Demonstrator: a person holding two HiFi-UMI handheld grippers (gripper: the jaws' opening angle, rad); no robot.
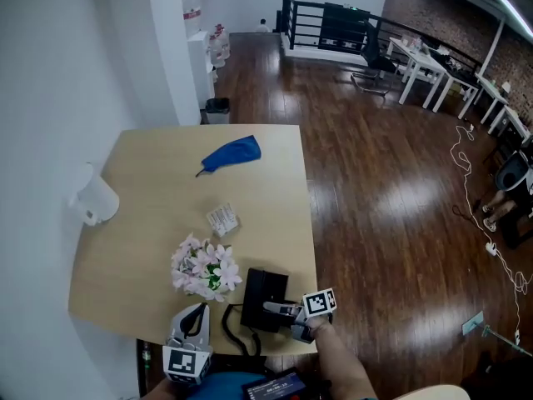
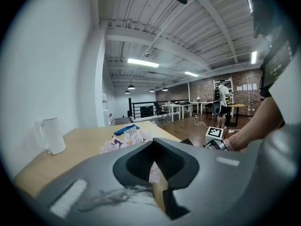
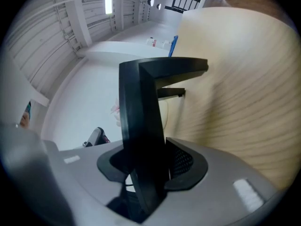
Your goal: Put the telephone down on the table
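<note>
The black telephone (image 1: 264,298) is at the table's (image 1: 150,165) front edge, close to or on the wood; contact is not clear. My right gripper (image 1: 276,308) reaches in from the right and is shut on the telephone's near side. In the right gripper view the telephone's black body (image 3: 141,126) fills the space between the jaws, with the wooden top beside it. Its black cord (image 1: 233,327) loops off the front edge. My left gripper (image 1: 197,308) hangs at the front left, shut and holding nothing; in the left gripper view it (image 2: 157,171) points across the table.
Pink and white flowers (image 1: 204,269) lie just left of the telephone. A white packet (image 1: 222,218), a blue pouch (image 1: 231,153) and a white jug (image 1: 96,200) sit farther back. Dark wooden floor lies to the right. A person (image 2: 220,100) stands far off.
</note>
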